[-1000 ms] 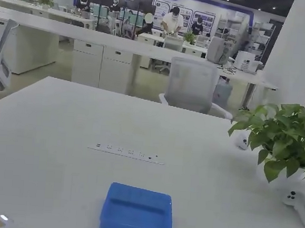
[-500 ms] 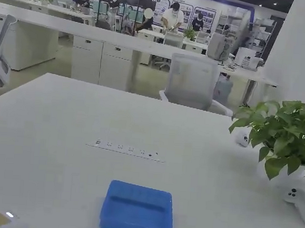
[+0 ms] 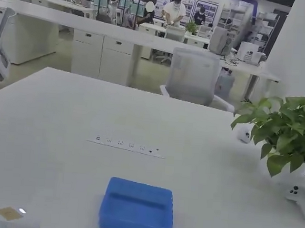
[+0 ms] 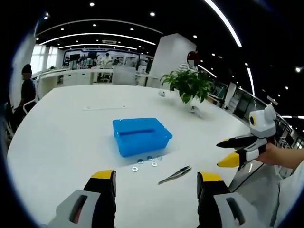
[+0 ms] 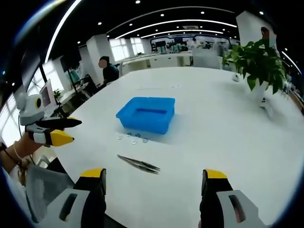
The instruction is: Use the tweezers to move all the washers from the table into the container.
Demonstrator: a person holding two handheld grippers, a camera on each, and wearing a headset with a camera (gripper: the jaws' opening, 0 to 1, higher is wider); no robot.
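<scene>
Washers [image 4: 147,162], ahead of left gripper [image 4: 156,176], just before container [image 4: 141,135]: too small to count. Container interior: hidden behind near wall. Tweezers [image 4: 175,175]: tips too fine to resolve. Head view: container's near edge cut by frame bottom.

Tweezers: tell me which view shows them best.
The right gripper view: the tweezers lie whole and nearest, on the table before the blue container. The left gripper view has them smaller, by the washers. The head view looks at the container and beyond.

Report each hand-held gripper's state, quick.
Left hand-held gripper: open, holding nothing.
Right hand-held gripper: open, holding nothing.
</scene>
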